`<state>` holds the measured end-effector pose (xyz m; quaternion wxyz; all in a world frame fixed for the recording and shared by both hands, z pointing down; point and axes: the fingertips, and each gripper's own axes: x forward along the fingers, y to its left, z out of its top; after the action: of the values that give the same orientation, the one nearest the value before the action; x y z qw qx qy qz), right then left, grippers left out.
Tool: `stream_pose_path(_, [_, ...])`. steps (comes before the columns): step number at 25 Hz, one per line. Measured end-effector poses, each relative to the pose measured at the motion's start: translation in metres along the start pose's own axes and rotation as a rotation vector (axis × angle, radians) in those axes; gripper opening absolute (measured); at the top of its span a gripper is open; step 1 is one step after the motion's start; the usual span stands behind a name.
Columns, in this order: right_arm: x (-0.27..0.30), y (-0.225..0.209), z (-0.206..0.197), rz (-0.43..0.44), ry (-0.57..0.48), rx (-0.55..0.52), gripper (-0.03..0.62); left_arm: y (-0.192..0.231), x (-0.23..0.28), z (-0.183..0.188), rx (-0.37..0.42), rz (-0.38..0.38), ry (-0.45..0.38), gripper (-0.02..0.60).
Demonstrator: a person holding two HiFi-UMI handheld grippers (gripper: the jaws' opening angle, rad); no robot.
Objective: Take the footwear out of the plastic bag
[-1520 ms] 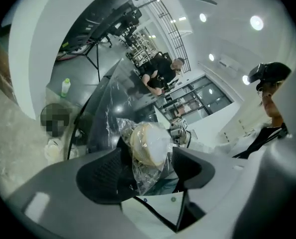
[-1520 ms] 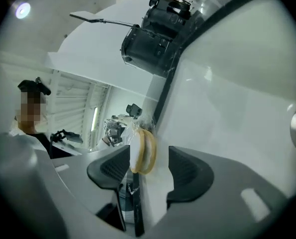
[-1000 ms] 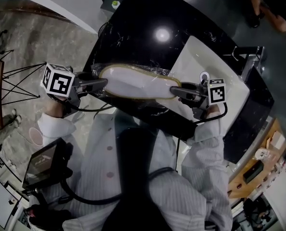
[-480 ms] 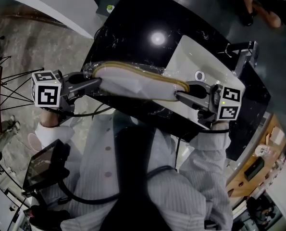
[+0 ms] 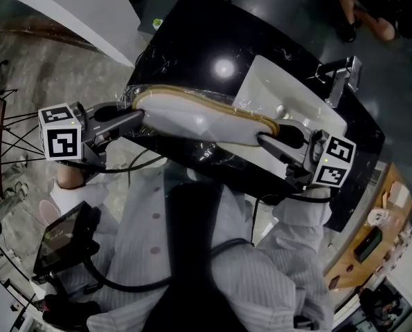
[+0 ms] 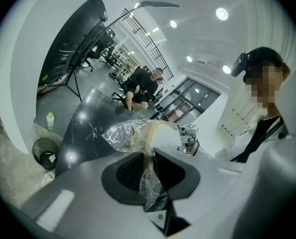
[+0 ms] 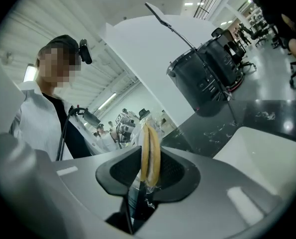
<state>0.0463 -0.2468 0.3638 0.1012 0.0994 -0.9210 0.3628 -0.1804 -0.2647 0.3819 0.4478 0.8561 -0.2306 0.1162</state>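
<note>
In the head view, you hold the slipper (image 5: 192, 120), wrapped in the plastic bag (image 5: 131, 97), aloft over the black counter (image 5: 192, 40) and white sink (image 5: 271, 81).

In the left gripper view, your left gripper (image 6: 150, 169) is clenched on a twist of bag film. Next, you probably need to peel it away.

In the right gripper view, your right gripper (image 7: 148, 176) has its jaws easing apart around the slipper's tan rim. Re-grip firmly and mind the faucet (image 5: 338, 83).

footwear (image 5: 192, 120): white, tan-rimmed, level, bagged | plastic bag (image 6: 119, 133): clear, crinkled, wrapped around footwear
</note>
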Motion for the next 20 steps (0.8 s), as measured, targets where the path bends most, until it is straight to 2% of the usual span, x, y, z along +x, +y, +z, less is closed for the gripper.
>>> stream_pose_path(7, [-0.019,-0.001,0.020,-0.157,-0.114,-0.081,0.127,-0.016,0.000,0.023,0.034,0.077,-0.081,0.054])
stream_pose_path(12, [-0.026,-0.007,0.026,-0.248,-0.198,-0.089,0.149,-0.019,0.000,0.028,0.036,0.084,-0.112,0.052])
stream_pose_path(17, [-0.039,-0.008,0.032,-0.290,-0.266,-0.086,0.161,-0.019,-0.004,0.030,0.029,0.108,-0.132,0.051])
stream_pose_path(18, [-0.040,-0.008,0.033,-0.293,-0.272,-0.090,0.136,-0.017,-0.005,0.031,0.026,0.114,-0.138,0.051])
stream_pose_path(20, [-0.041,-0.005,0.035,-0.293,-0.270,-0.109,0.132,-0.016,-0.008,0.033,0.021,0.120,-0.153,0.051])
